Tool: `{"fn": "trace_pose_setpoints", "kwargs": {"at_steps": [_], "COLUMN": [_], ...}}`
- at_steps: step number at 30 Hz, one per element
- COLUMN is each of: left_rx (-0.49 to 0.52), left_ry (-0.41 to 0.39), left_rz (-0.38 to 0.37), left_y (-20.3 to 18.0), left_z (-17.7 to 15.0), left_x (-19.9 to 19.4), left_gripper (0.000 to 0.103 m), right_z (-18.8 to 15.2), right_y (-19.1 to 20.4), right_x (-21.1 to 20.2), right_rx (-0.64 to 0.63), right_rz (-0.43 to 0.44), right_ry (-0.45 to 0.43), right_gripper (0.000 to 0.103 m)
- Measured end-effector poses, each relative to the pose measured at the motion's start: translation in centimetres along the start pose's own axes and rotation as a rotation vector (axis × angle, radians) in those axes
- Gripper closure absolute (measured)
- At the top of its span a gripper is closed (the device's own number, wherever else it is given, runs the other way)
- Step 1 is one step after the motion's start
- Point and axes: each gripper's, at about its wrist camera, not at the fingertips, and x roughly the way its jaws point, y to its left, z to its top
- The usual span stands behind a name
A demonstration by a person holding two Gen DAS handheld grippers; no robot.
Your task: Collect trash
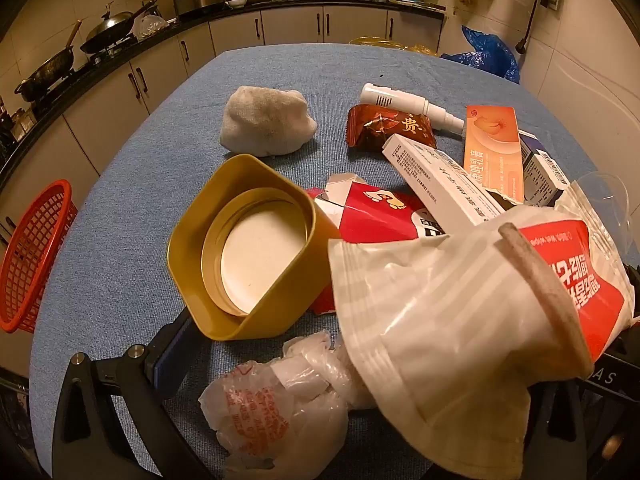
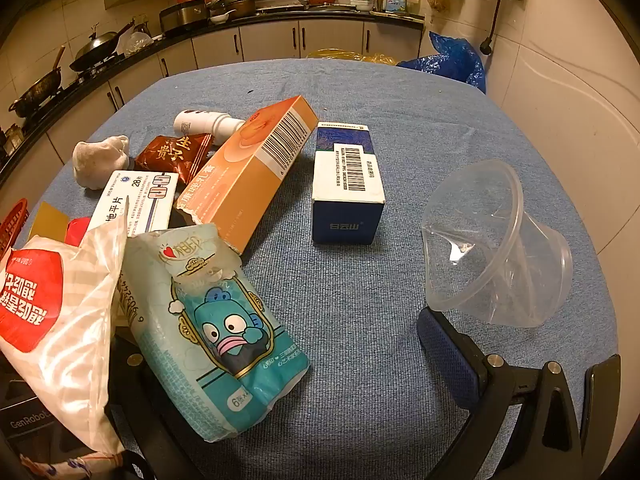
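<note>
1. left tongs (image 1: 320,360), low in frame, gape wide and grasp nothing, straddling the crumpled white plastic bag (image 1: 276,404).
2. right tongs (image 2: 280,360) also released.
3. trash lies scattered over the blue cloth counter (image 2: 400,100); red mesh basket (image 1: 36,256) waits at far left, likely the bin.

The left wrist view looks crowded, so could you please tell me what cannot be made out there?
- Left gripper's right finger: hidden behind the white zip bag.
- Red basket: cut off by the view's left edge; contents unseen.
- Red carton: partly covered by the yellow lid and white box.
</note>
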Motion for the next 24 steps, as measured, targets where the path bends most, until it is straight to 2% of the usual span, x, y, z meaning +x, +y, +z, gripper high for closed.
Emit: {"fn": "trace_pose_setpoints", "kwargs": {"at_steps": [4,6,9,12,16,18,20,24], "left_rx": [0.026,0.057,0.083,0.101,0.145,0.166,0.174,0.159], "left_ry": [0.024,-0.008,-0.067,-0.125,-0.204,-0.22,-0.213,-0.221], "left_rz": [0.005,0.015,-0.018,-0.05,-0.106,-0.118,-0.131,-0.176], "left_y": [0.2,0.5,0.9,2.3,4.9,6.2,5.4,8.1], "left_z": [-0.1,-0.7,-1.8,-2.5,-4.1,-4.8,-2.1,-2.2], "left_x": [-0.3,-1.5,-4.4,-7.9,-12.3,-13.8,-15.1,-17.1], "left_gripper": [0.0,0.0,0.0,0.0,0.0,0.0,0.0,0.0], "right_z": [0.2,0.2,-0.5,-1.6,-3.6,-3.9,-4.7,-5.0], "right_y": [-0.3,-1.0,-1.6,-2.3,-1.0,-0.6,0.2,2.3], "right_x": [-0.1,-0.8,-2.8,-6.6,-12.3,-14.3,-16.1,-19.1], "right_rx": [-0.028,0.004,0.037,0.042,0.066,0.062,0.046,0.034], "right_rz": [0.033,0.017,0.007,-0.009,0.002,0.027,0.074,0.12], "right_ry": [0.071,0.098,0.068,0.019,-0.043,-0.05,-0.052,-0.064], "right_gripper": [0.0,0.0,0.0,0.0,0.0,0.0,0.001,0.001]}}
